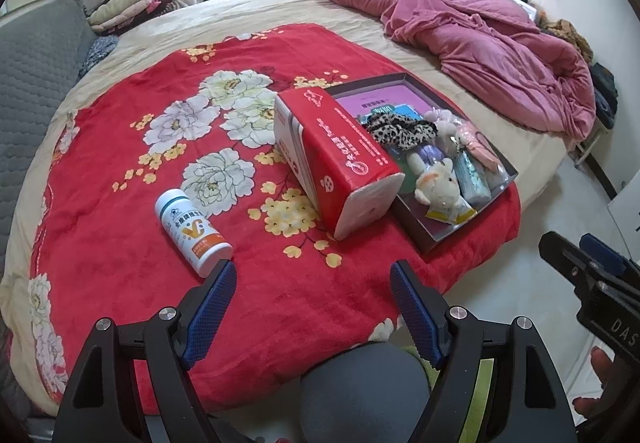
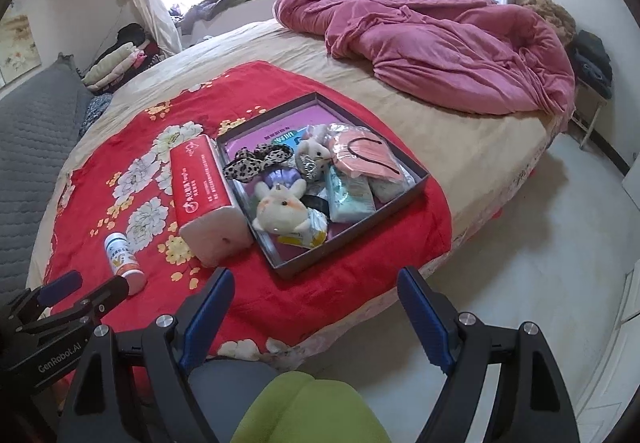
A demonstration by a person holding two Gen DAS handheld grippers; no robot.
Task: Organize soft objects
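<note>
A dark shallow box sits on the red floral blanket near the bed's front edge. It holds a white plush toy, a leopard scrunchie, a grey plush, a pink mask pack and tissue packs. A red tissue pack leans against the box's left side. My left gripper is open and empty, short of the blanket's objects. My right gripper is open and empty, in front of the box.
A white pill bottle lies on the blanket left of the tissue pack. A crumpled pink duvet lies at the bed's far right. A grey headboard cushion is at left. Floor lies to the right.
</note>
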